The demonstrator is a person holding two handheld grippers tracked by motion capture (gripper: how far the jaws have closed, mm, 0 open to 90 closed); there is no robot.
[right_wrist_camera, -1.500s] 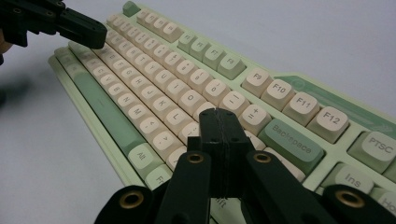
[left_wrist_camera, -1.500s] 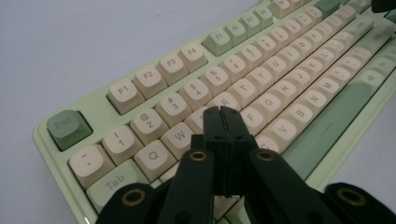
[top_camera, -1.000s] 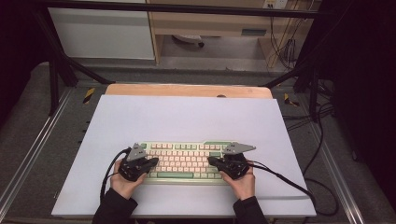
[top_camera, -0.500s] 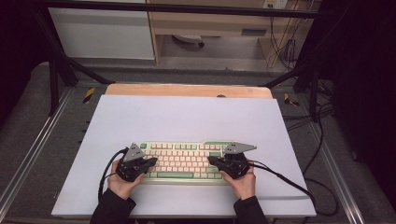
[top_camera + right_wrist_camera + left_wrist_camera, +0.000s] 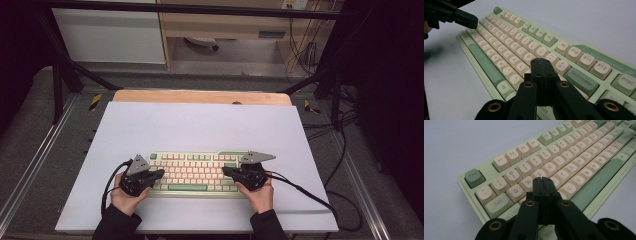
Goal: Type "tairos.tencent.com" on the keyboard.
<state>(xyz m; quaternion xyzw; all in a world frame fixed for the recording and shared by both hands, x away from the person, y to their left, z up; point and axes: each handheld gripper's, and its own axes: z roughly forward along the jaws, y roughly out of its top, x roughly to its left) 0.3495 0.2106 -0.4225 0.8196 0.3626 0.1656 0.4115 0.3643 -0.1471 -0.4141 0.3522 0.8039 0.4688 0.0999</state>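
Left gripper (image 5: 159, 173): jaws are pressing together with nothing between them, tip hovering over the keys in the lower left of the high view; in the left gripper view (image 5: 542, 179) it is sitting over the W and E keys.
Right gripper (image 5: 226, 171): jaws are pressing together, empty, pointing left over the right end of the keys; in the right gripper view (image 5: 541, 60) it is sitting near the Backspace key.
Keyboard (image 5: 192, 170): lying flat in the lower middle, between the two hands, green frame with cream keys.
Table (image 5: 200, 125): pale sheet, bare above the keyboard.
Cables (image 5: 305, 192): trailing from each gripper toward the lower corners.
Wooden board (image 5: 200, 96): showing along the sheet's top edge.
In the way: nothing is lying between tips and keys.
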